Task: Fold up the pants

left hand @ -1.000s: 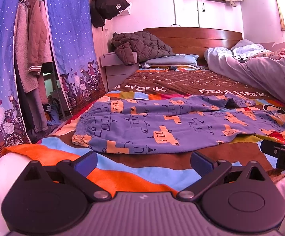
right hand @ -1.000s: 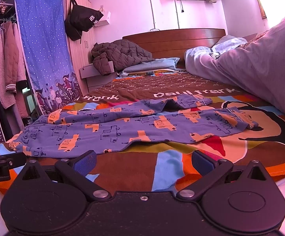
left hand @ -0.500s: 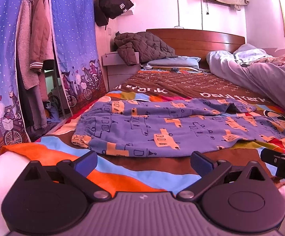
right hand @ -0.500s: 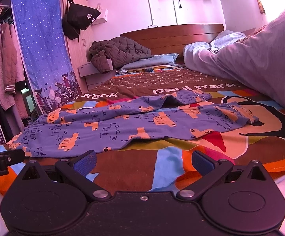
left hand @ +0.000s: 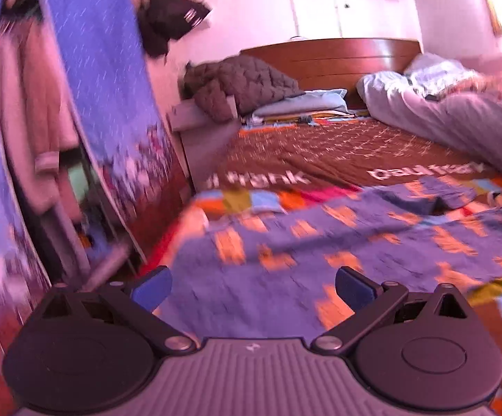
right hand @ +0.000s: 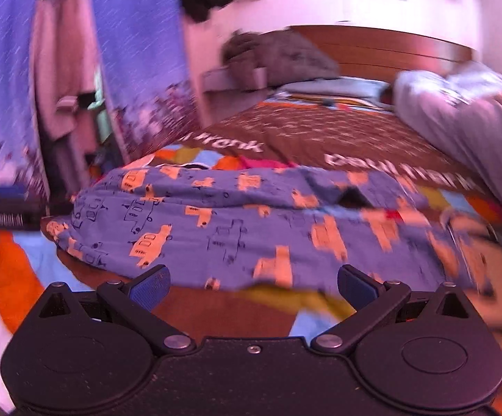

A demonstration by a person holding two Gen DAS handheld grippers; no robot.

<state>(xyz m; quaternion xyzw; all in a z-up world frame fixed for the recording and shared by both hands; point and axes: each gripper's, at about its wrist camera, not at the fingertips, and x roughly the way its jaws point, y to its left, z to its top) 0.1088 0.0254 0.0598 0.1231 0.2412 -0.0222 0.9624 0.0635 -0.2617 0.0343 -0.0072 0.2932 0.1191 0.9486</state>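
Blue pants with orange car prints (left hand: 320, 242) lie spread across the patterned bedspread; they also show in the right wrist view (right hand: 251, 222). My left gripper (left hand: 252, 286) is open and empty, right over the pants' left end, which reaches under its fingers. My right gripper (right hand: 252, 286) is open and empty, just short of the pants' near edge. Both views are motion blurred. The left gripper's body shows at the left edge of the right wrist view (right hand: 5, 211).
A grey duvet (left hand: 476, 121) is heaped on the bed's right side. A dark quilted jacket (left hand: 237, 86) and pillows lie by the wooden headboard (left hand: 337, 59). A blue curtain (left hand: 95, 86) and hanging clothes stand left of the bed.
Both grippers have moved forward and up toward the pants, which now look larger and closer. The left gripper has come over the pants' left end. Both stay open.
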